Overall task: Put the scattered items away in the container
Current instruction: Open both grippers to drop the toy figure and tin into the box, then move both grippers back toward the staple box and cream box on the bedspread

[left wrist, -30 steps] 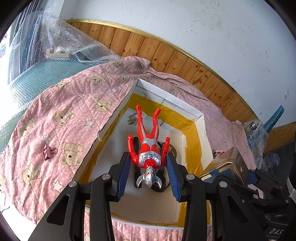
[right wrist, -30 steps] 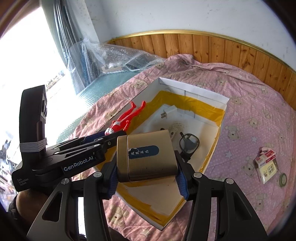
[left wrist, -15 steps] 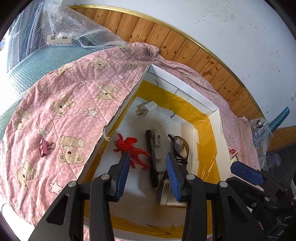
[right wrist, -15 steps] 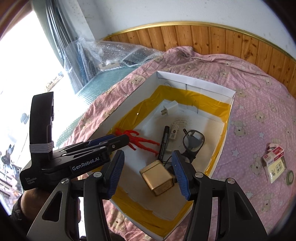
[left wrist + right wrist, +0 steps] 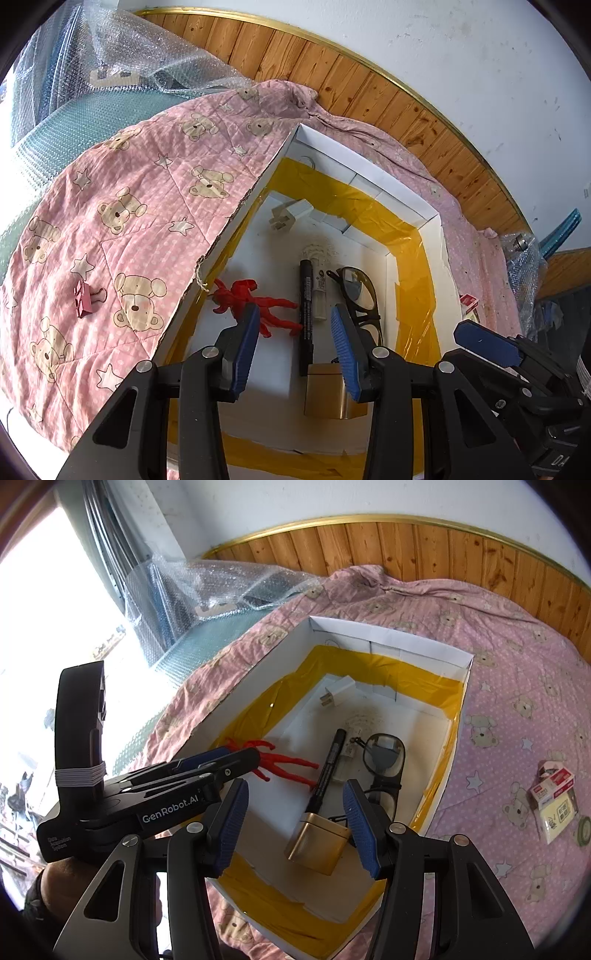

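Observation:
A white cardboard box (image 5: pixel 373 177) (image 5: pixel 399 637) lined with yellow tape lies on the pink bear quilt. Inside it lie a red toy figure (image 5: pixel 255 301) (image 5: pixel 284 760), a black marker (image 5: pixel 306 306) (image 5: pixel 328 768), dark glasses (image 5: pixel 358 291) (image 5: pixel 384 757), a white plug (image 5: pixel 290 216) (image 5: pixel 338 696) and a gold tin (image 5: pixel 328 391) (image 5: pixel 317 843). My left gripper (image 5: pixel 293 345) hangs open above the box's near end with nothing in it. My right gripper (image 5: pixel 295 823) is open above the gold tin, apart from it.
A pink binder clip (image 5: pixel 85 297) lies on the quilt (image 5: pixel 122 206) left of the box. A sticky-note pack (image 5: pixel 554 799) and a tape roll (image 5: pixel 583 830) lie on the quilt to the right. Bubble wrap (image 5: pixel 221 587) is piled at the back left by the wooden wall panel.
Both grippers opened: the red figure dropped from the left one and the gold tin from the right one into the box. Both grippers have since lifted slightly.

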The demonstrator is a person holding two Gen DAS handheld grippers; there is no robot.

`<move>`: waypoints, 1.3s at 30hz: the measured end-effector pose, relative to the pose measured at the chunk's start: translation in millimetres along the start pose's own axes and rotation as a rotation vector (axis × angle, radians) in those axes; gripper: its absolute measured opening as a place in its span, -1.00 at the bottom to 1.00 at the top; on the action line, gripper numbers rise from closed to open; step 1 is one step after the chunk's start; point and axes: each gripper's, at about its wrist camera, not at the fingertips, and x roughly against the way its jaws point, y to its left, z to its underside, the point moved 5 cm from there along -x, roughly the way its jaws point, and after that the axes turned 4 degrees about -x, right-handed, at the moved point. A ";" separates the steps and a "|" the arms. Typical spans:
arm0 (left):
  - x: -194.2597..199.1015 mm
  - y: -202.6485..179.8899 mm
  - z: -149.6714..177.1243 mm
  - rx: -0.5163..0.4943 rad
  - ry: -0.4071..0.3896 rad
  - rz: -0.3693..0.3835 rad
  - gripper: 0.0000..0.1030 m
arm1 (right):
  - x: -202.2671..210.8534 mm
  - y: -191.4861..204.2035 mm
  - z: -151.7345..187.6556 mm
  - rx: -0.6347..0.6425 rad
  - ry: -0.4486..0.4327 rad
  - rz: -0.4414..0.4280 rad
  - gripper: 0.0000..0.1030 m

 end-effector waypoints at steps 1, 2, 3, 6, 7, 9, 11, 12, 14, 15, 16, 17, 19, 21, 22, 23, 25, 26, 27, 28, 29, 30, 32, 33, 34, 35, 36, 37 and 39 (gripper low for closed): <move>-0.6 -0.2 0.1 -0.001 0.002 0.000 -0.20 | -0.6 0.0 0.2 -0.002 0.002 -0.002 0.11; -1.1 -0.3 0.2 -0.002 0.005 -0.001 -0.20 | -1.2 0.0 0.3 -0.003 0.004 -0.004 0.12; -1.3 -0.2 0.2 -0.001 0.006 -0.001 -0.20 | -2.0 0.0 0.6 -0.004 0.007 -0.004 0.12; -1.0 0.3 0.3 0.001 0.005 0.000 -0.20 | -2.1 0.4 1.0 -0.003 0.008 -0.007 0.11; -1.2 0.3 0.3 0.002 0.006 -0.001 -0.20 | -1.6 0.3 1.0 -0.004 0.007 -0.008 0.11; -1.7 -0.4 0.3 -0.002 0.009 -0.004 -0.20 | -1.2 -1.2 1.9 -0.010 0.005 -0.010 0.11; -2.1 -1.0 0.3 -0.005 0.012 -0.006 -0.20 | -1.0 -3.2 3.3 -0.018 0.006 -0.011 0.11; -2.1 -1.4 0.4 -0.005 0.012 -0.006 -0.20 | -0.9 -4.2 4.0 -0.021 0.006 -0.012 0.12; -1.9 -3.1 0.9 -0.009 0.012 -0.008 -0.20 | -0.2 -5.9 5.1 -0.025 0.005 -0.012 0.11; -1.9 -4.1 1.3 -0.011 0.013 -0.007 -0.20 | 0.4 -6.2 5.3 -0.027 0.005 -0.013 0.12; -1.9 -5.3 1.8 -0.012 0.014 -0.007 -0.20 | 1.3 -6.4 5.3 -0.028 0.003 -0.014 0.12; -1.8 -6.5 2.3 -0.014 0.015 -0.007 -0.20 | 2.2 -6.6 5.4 -0.028 0.001 -0.015 0.12; -1.7 -9.0 3.3 -0.017 0.016 -0.007 -0.20 | 4.0 -6.9 5.5 -0.029 -0.002 -0.018 0.11; -0.9 -11.5 3.8 -0.021 0.015 -0.009 -0.20 | 6.0 -7.9 5.6 -0.031 -0.007 -0.021 0.11; -0.4 -12.8 3.9 -0.024 0.015 -0.010 -0.20 | 7.0 -8.5 5.6 -0.032 -0.009 -0.022 0.12; 0.2 -14.0 3.9 -0.026 0.014 -0.011 -0.20 | 8.1 -9.2 5.9 -0.034 -0.011 -0.024 0.12; 1.3 -16.4 4.1 -0.031 0.013 -0.013 -0.20 | 10.2 -10.6 6.9 -0.037 -0.015 -0.026 0.12; 1.8 -17.6 4.2 -0.034 0.012 -0.014 -0.20 | 11.3 -11.4 7.6 -0.038 -0.016 -0.027 0.12; 2.3 -18.8 4.4 -0.036 0.011 -0.015 -0.20 | 12.5 -12.2 8.1 -0.040 -0.018 -0.027 0.12; 2.6 -20.4 4.7 -0.040 0.012 -0.016 -0.20 | 13.9 -13.0 8.5 -0.042 -0.021 -0.028 0.12; 2.6 -22.1 5.3 -0.044 0.013 -0.018 -0.20 | 15.3 -13.8 8.9 -0.043 -0.023 -0.029 0.12; 2.8 -23.8 5.9 -0.046 0.014 -0.020 -0.20 | 16.7 -14.8 9.3 -0.045 -0.026 -0.030 0.12; 3.4 -28.1 7.2 -0.052 0.016 -0.020 -0.20 | 19.9 -17.2 10.2 -0.051 -0.031 -0.030 0.12; 3.7 -30.5 7.7 -0.057 0.017 -0.022 -0.20 | 21.6 -18.4 10.6 -0.054 -0.035 -0.031 0.12; 4.0 -33.0 8.2 -0.061 0.017 -0.022 -0.20 | 23.5 -19.9 11.1 -0.056 -0.039 -0.031 0.12; 4.6 -35.7 8.5 -0.067 0.017 -0.021 -0.20 | 25.5 -21.2 11.5 -0.059 -0.042 -0.032 0.12; 5.2 -38.6 8.9 -0.072 0.017 -0.022 -0.20 | 27.4 -22.5 12.0 -0.062 -0.046 -0.033 0.12; 5.8 -41.5 9.2 -0.078 0.016 -0.023 -0.20 | 29.2 -23.7 12.5 -0.065 -0.050 -0.035 0.12; 7.0 -46.9 9.6 -0.087 0.015 -0.023 -0.20 | 32.8 -26.3 13.8 -0.071 -0.056 -0.037 0.12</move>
